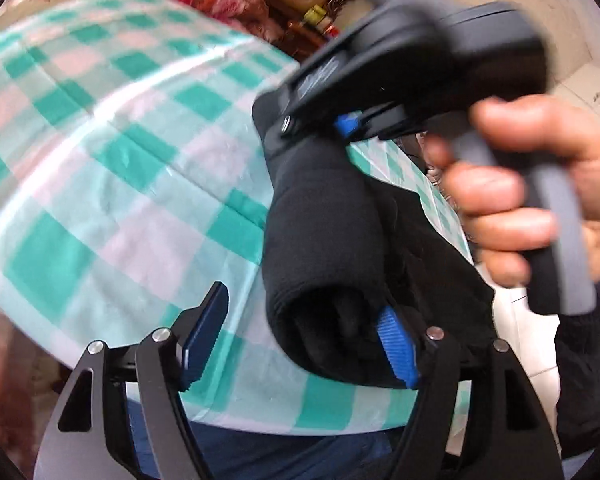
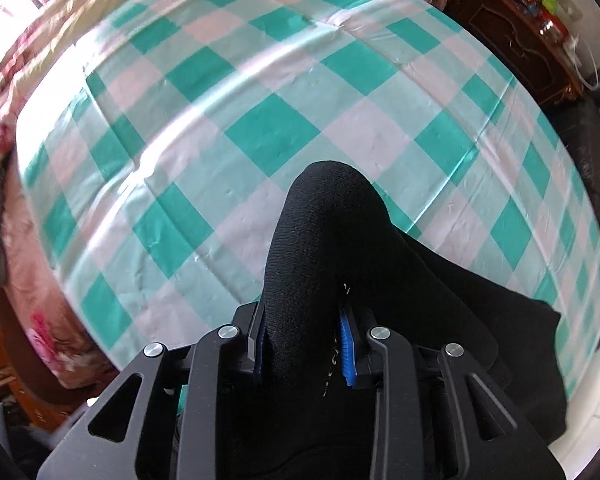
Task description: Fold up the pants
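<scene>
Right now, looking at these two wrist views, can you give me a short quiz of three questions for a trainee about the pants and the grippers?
1. True or false: the right gripper is shut on the black pants.
2. Which describes the left gripper? A) open, one pad against the fabric; B) clamped on the cloth; C) out of view.
3. Fill in: the pants lie over a table covered with a green and white ______ tablecloth.

Key: 1 true; 2 A; 3 checked.
</scene>
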